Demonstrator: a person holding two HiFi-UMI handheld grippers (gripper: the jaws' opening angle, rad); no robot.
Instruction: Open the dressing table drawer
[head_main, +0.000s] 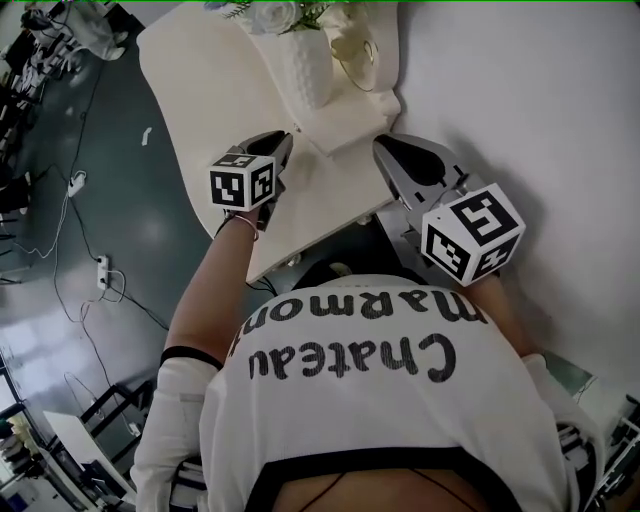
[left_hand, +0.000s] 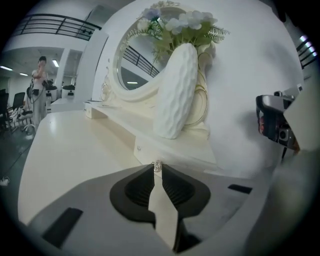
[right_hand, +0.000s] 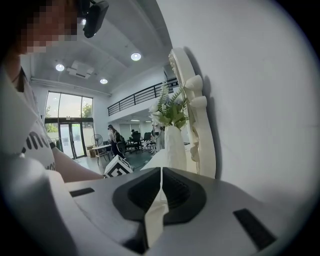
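- Drawer (left_hand: 165, 152) sits closed in the raised shelf under the vase (left_hand: 176, 90), with its knob (left_hand: 157, 166) facing out.
- Left fingers (left_hand: 137, 189) are pressed together and empty, tips right at the knob, probably lining up a grasp.
- Right fingers (right_hand: 180, 192), also together and empty, hang by the wall, out of the way.

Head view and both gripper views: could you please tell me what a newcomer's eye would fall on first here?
The tall white ribbed vase of flowers stands out, on the raised shelf of the cream dressing table, by its oval mirror. Next, the left gripper, jaws together, has its tips at a small silvery drawer knob on that shelf's front; the right gripper, also shut, hangs near the wall.
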